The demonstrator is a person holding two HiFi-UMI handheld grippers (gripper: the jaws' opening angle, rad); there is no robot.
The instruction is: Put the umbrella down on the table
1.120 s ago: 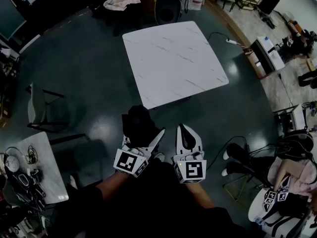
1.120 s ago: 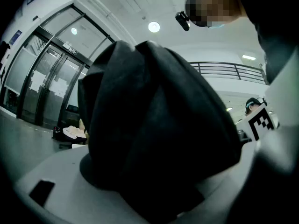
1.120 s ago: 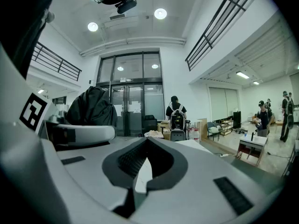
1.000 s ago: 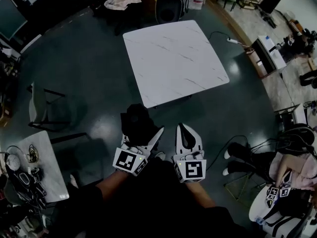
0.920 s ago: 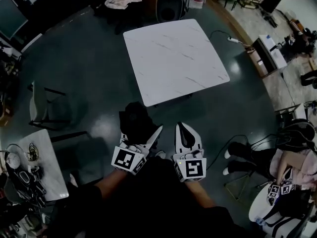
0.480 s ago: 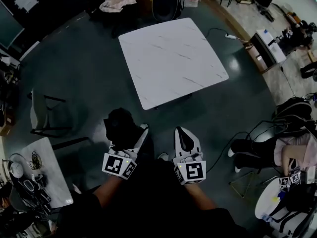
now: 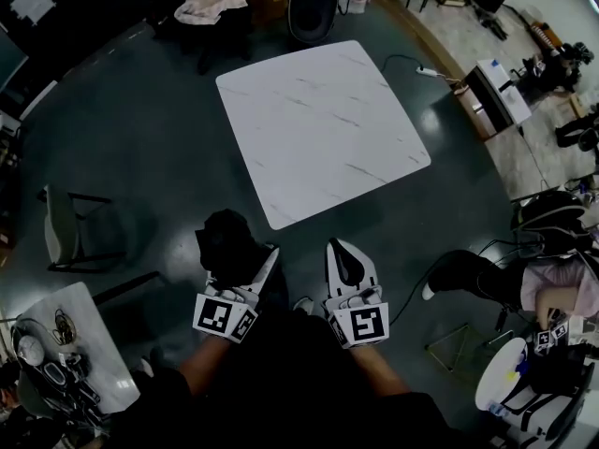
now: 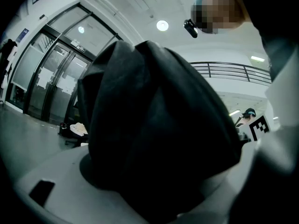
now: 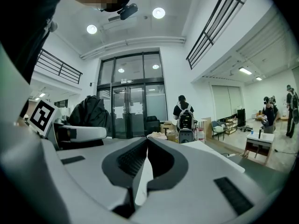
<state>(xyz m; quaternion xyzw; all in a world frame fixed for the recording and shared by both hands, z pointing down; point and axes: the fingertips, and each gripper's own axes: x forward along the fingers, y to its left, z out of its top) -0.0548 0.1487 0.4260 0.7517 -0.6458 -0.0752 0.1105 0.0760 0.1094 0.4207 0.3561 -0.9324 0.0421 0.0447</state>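
A folded black umbrella [image 7: 229, 245] is held above the dark floor, short of the white marble table [image 7: 318, 129]. My left gripper [image 7: 245, 271] is shut on it; in the left gripper view the black fabric [image 8: 154, 139] fills the space between the white jaws and hides their tips. My right gripper [image 7: 342, 254] hangs beside it to the right, shut and holding nothing, its white jaws meeting at the tips [image 9: 145, 140]. From the right gripper view the umbrella [image 9: 91, 111] shows at the left, with the table's edge [image 9: 210, 152] beyond the jaws.
A grey chair [image 7: 65, 232] stands at the left, and a smaller white table [image 7: 47, 344] with small items at the lower left. A dark office chair [image 7: 314, 7] sits behind the marble table. A seated person [image 7: 543, 288] and cables are at the right.
The view has shifted: the marble table sits a little farther left and lower. My left gripper with the umbrella has drifted left and down. The right gripper has hardly moved.
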